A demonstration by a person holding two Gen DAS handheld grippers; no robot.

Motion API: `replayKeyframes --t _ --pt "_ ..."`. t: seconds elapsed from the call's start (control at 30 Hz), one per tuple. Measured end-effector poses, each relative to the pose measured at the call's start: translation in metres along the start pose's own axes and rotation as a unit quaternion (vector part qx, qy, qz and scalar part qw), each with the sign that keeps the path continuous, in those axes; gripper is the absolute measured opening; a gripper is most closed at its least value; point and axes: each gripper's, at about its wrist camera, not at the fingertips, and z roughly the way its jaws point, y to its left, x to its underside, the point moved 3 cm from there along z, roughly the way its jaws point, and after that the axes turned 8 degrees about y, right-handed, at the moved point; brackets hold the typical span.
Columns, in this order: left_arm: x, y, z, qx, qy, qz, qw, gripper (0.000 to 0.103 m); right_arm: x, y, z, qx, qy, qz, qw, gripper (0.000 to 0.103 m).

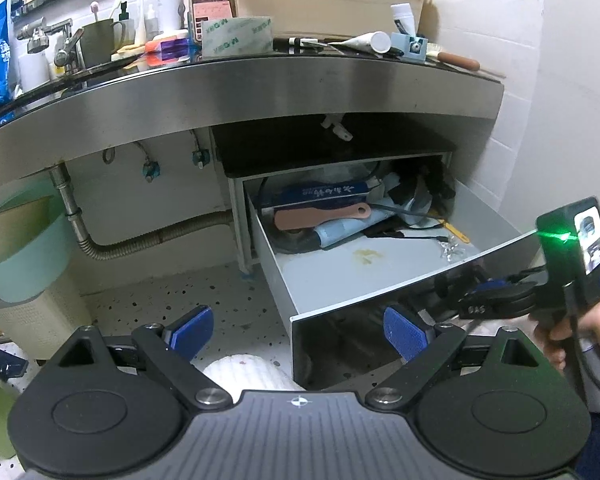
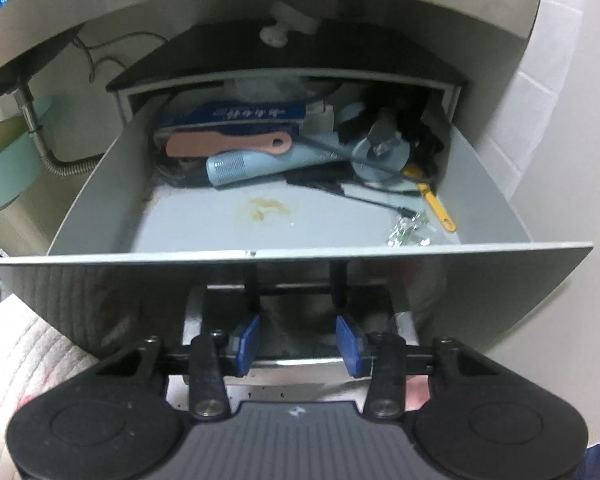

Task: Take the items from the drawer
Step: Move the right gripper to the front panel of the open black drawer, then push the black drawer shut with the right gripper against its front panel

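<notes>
Here, from the left wrist view, the left gripper (image 1: 298,332) hangs with its 2 blue pads spread wide and nothing between them, in front of the open drawer (image 1: 380,270) under the steel counter (image 1: 260,92). The drawer is pulled out, and its contents lie crowded toward the back: a pink brush (image 1: 320,216), a light blue hair tool (image 1: 348,230) and a dark blue box (image 1: 320,193). At the right edge, a hand (image 1: 580,336) holds the right gripper's body beside the drawer front.

Seen from the right wrist view, the right gripper (image 2: 298,344) sits low, just before the drawer front (image 2: 500,280), its pads apart and holding nothing. Inside, the pink brush (image 2: 228,145) rests above the light blue hair tool (image 2: 260,164), with a yellow stick (image 2: 438,208) and small clear bits (image 2: 410,232) near the right wall.
</notes>
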Motion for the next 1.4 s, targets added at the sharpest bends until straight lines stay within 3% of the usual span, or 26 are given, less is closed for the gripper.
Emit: replayKeyframes --t 0.43,1.4 --pt "-0.002 0.007 0.004 0.014 0.005 -0.019 0.9997 0.093 -0.004 -0.003 0.009 -0.014 0.022 -0.001 1.0 0.042" --pt "0.0 -0.006 0.001 0.016 0.004 0.003 0.9999 0.093 -0.036 -0.004 0.032 -0.024 0.033 -0.011 0.999 0.044"
